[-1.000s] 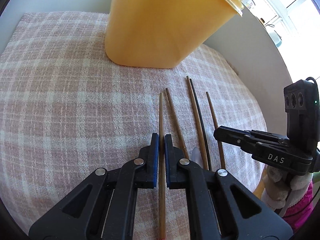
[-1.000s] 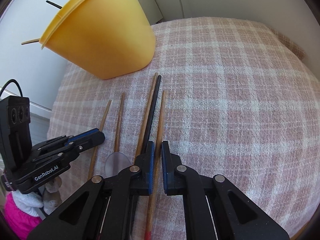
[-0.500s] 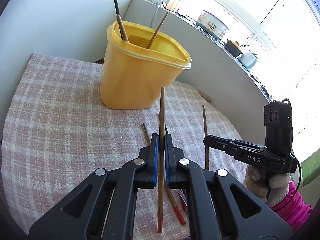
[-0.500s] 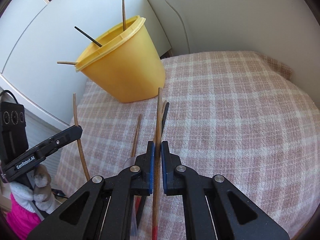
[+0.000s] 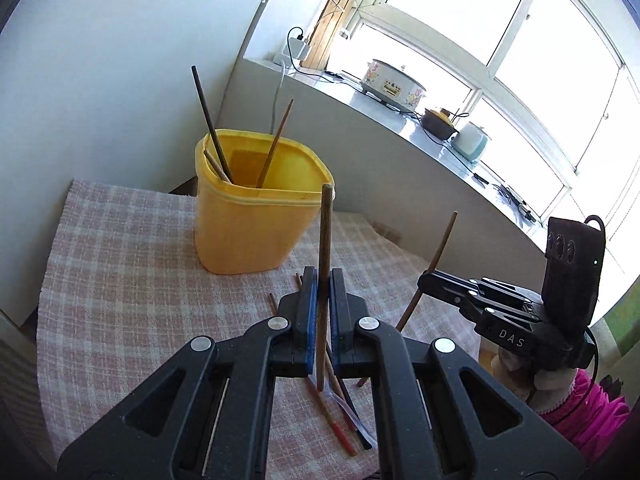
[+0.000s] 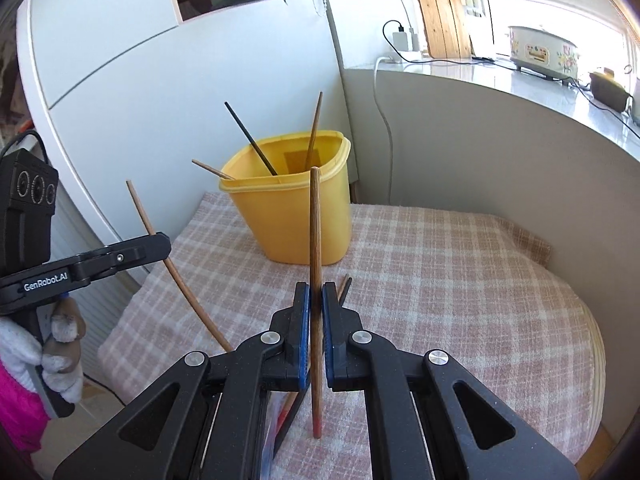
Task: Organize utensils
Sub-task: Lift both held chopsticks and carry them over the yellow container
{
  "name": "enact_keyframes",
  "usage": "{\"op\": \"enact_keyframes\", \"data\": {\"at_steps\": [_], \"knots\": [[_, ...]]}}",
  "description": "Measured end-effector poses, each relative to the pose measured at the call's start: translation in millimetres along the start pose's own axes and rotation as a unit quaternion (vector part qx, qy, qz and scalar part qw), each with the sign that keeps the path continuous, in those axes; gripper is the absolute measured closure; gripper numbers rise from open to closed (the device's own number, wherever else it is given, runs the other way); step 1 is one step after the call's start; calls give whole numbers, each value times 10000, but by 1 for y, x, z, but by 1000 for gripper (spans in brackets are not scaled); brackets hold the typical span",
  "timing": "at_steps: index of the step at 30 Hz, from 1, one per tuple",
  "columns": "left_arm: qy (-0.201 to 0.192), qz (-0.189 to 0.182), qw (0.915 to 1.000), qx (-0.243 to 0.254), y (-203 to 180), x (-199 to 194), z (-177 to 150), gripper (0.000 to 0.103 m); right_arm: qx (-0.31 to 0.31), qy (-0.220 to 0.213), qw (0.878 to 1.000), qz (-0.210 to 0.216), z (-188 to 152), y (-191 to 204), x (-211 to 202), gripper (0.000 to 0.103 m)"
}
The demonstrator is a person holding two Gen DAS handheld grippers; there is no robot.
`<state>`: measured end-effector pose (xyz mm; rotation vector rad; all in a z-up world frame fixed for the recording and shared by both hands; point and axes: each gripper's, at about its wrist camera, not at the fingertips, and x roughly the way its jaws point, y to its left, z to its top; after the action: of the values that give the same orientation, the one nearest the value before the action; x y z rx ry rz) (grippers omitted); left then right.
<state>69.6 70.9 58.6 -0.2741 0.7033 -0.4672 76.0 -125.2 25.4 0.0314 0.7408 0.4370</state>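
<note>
I am gripping one wooden chopstick (image 5: 323,264) in my left gripper (image 5: 320,292), jaws clamped tight on its shaft, and another chopstick (image 6: 315,248) the same way in my right gripper (image 6: 316,304). Both are standing nearly upright, probably so they slide tip-down into the yellow tub (image 5: 256,224) ahead, where three sticks are already leaning. More chopsticks (image 5: 340,412) are lying on the checked cloth (image 5: 120,280) below.

Yellow tub (image 5: 248,236), pink-and-white plaid cloth (image 5: 120,280), brown chopsticks (image 5: 324,248), possibly red-tipped

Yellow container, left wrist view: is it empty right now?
No. The yellow container already holds three chopsticks leaning against its rim, two brown and one dark.
</note>
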Motion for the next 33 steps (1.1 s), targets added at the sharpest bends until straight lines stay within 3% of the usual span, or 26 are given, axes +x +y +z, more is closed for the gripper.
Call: {"op": "enact_keyframes", "data": {"at_steps": [15, 24, 33], "knots": [[-452, -49, 9983, 362, -20, -19, 36, 100, -331, -511, 9979, -240, 21, 10, -13, 98], [-982, -155, 9948, 221, -17, -43, 72, 100, -255, -874, 9957, -193, 41, 8, -33, 98], [-1407, 151, 9894, 333, -10, -53, 114, 100, -285, -1232, 9917, -215, 69, 6, -49, 98]]}}
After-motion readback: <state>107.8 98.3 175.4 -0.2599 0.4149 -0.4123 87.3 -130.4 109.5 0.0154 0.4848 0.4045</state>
